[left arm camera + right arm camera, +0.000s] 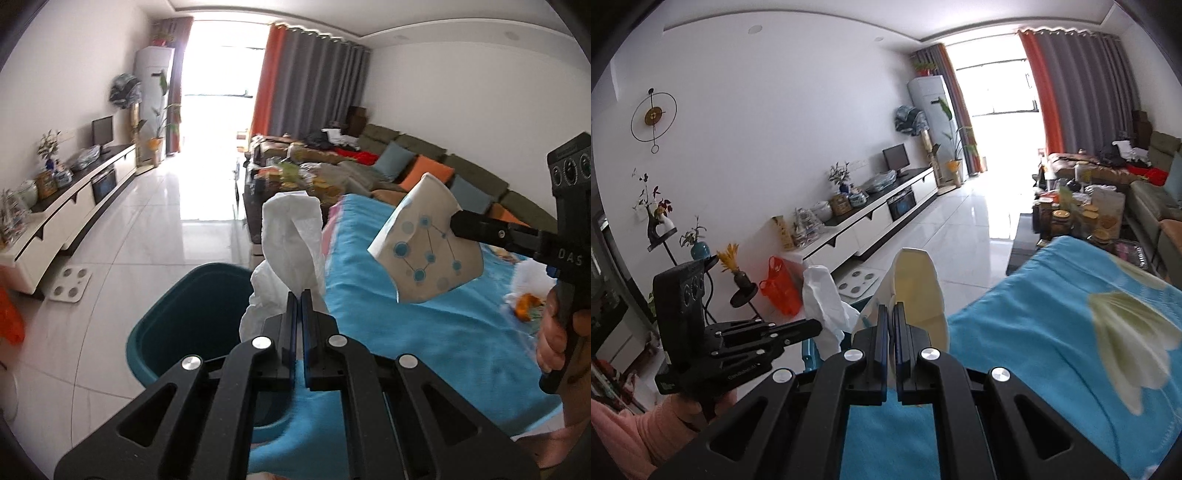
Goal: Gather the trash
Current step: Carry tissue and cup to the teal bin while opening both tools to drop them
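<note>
Left gripper [299,295] is pointing forward and slightly down, jaws pressing together on a white tissue [291,236] that is sticking up from between the fingertips. Right gripper [891,308] is also pointing forward and a bit down, jaws clamping a flattened paper cup [424,251]. In the left view the right gripper [456,223] is reaching in from the right edge, a bare hand [557,332] wrapping its handle. In the right view the left gripper [818,326] is sitting at lower left, a hand [701,406] with a pink sleeve [624,435] gripping it.
</note>
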The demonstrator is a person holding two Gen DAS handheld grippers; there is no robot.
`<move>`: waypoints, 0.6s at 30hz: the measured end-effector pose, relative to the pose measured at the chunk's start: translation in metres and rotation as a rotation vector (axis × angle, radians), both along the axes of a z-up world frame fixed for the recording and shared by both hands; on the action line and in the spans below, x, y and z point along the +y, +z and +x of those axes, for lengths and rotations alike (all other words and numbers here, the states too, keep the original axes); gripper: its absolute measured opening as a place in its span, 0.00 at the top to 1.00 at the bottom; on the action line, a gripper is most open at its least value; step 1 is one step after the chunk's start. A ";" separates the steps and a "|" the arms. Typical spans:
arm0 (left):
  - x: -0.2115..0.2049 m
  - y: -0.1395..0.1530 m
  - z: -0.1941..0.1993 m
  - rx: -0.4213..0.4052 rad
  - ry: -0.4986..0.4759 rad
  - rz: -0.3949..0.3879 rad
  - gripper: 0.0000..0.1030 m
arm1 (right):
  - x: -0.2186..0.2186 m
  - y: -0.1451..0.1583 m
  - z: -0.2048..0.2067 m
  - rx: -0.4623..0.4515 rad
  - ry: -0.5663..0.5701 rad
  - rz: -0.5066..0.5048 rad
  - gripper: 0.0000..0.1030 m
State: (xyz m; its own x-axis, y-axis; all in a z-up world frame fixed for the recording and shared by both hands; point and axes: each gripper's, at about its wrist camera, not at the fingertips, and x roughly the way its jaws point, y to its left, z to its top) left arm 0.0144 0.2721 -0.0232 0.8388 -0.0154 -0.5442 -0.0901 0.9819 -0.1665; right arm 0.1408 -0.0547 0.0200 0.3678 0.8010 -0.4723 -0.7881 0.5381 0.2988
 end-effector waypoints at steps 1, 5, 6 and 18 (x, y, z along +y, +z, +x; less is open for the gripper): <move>0.005 -0.001 0.001 0.005 0.006 -0.002 0.97 | 0.006 -0.002 0.001 0.002 0.006 -0.004 0.98; 0.016 -0.015 0.007 0.036 0.033 0.000 0.97 | 0.028 -0.007 0.004 0.017 0.027 -0.017 0.98; 0.016 -0.018 0.008 0.045 0.039 0.003 0.97 | 0.033 -0.009 0.006 0.022 0.032 -0.021 0.98; 0.033 -0.051 0.026 0.143 0.094 -0.015 0.97 | 0.101 -0.038 0.016 0.081 0.067 -0.134 0.98</move>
State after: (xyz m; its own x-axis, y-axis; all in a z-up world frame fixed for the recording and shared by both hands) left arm 0.0404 0.3051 -0.0738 0.7510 0.0501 -0.6584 -0.2050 0.9655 -0.1603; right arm 0.1566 0.0467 -0.0178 0.2717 0.7506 -0.6022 -0.8001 0.5240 0.2920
